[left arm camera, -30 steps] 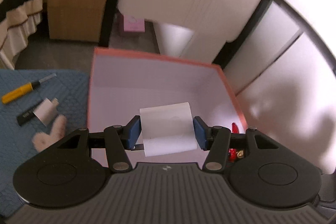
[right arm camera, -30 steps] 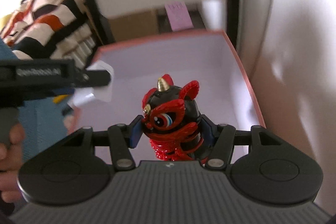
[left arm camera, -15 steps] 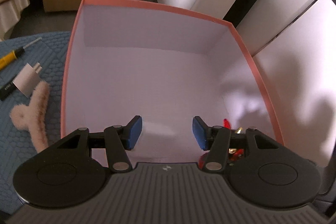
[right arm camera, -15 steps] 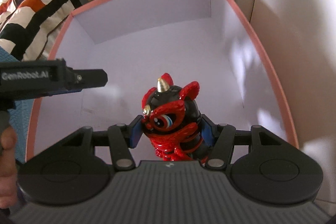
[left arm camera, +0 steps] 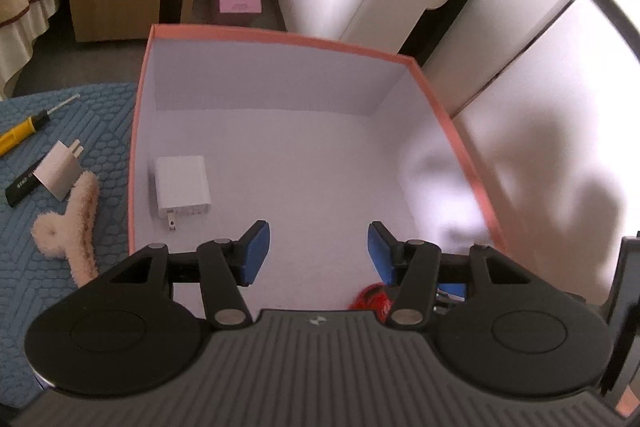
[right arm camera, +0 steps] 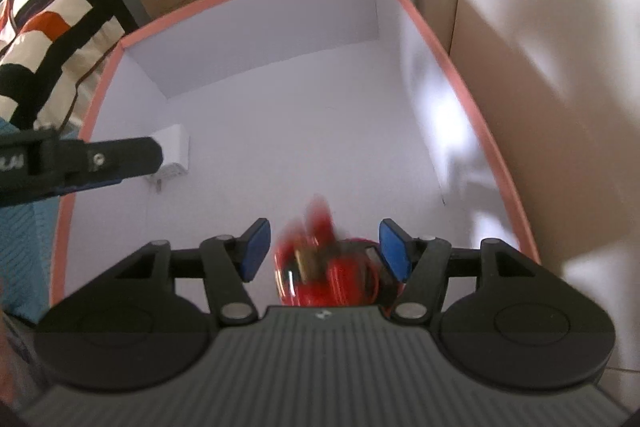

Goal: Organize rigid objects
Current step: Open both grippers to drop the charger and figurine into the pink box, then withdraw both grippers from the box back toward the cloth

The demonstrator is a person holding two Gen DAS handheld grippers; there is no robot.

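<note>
A pink-rimmed box [left arm camera: 280, 39] with a white inside stands before me; it also shows in the right wrist view [right arm camera: 420, 23]. A white charger [left arm camera: 182, 187] lies flat by the box's left wall, also in the right wrist view [right arm camera: 174, 147]. My left gripper [left arm camera: 318, 251] is open and empty over the box's near end. My right gripper [right arm camera: 324, 251] is open; the red and black lion figurine [right arm camera: 324, 267] is blurred between its fingers, loose and dropping into the box. A bit of the figurine [left arm camera: 370, 297] shows under my left gripper.
On the blue mat [left arm camera: 24, 287] left of the box lie a fuzzy pink hair claw [left arm camera: 74, 227], a second white charger [left arm camera: 60, 171], a black pen [left arm camera: 22, 185] and a yellow screwdriver [left arm camera: 24, 131]. A white wall [right arm camera: 560, 107] is close on the right.
My left gripper let go of the white charger, which now lies in the box. My right gripper opened and released the lion figurine, which is falling.
</note>
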